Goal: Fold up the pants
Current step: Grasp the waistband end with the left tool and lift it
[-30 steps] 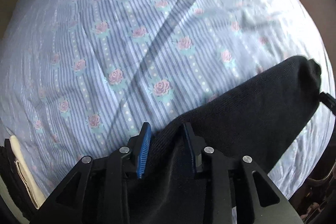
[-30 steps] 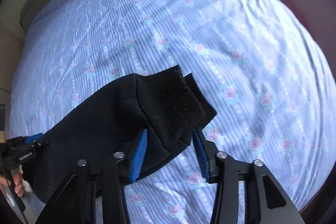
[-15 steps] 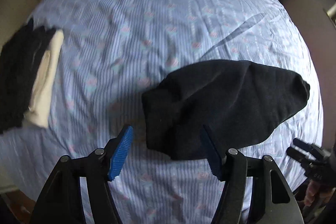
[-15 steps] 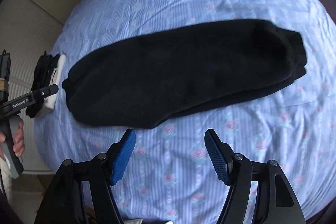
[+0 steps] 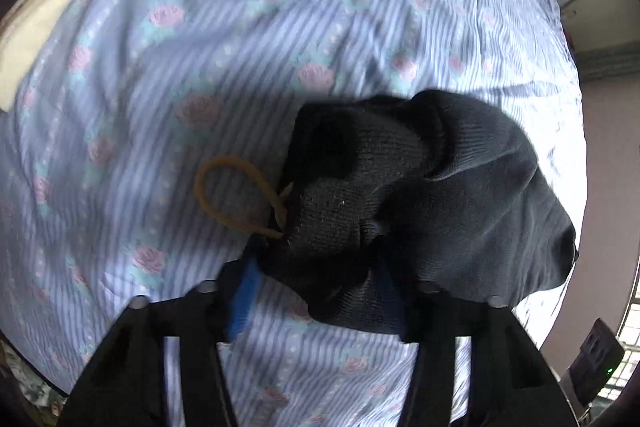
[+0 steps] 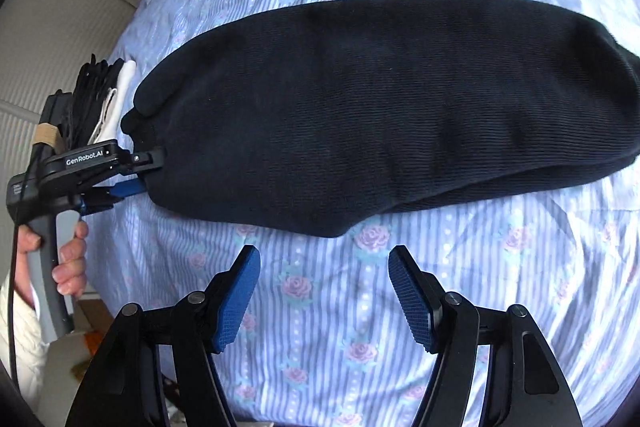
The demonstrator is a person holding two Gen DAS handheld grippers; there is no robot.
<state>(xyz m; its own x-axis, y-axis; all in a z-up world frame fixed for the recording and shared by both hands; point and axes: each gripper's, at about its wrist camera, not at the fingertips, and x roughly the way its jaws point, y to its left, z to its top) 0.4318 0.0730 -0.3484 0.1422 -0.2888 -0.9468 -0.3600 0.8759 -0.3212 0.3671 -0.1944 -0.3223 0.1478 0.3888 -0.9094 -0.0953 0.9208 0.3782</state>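
One pair of black pants lies lengthwise across the striped sheet, just beyond the right gripper's spread, empty jaws. The left gripper clamps its bunched end.

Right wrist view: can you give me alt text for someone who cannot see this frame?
Long black pants lie folded lengthwise across a blue striped bedsheet with pink roses. In the foreground the right gripper hangs open and empty over the sheet. At the left, the hand-held left gripper clamps one end of the pants, next to a stack of dark and white clothes.
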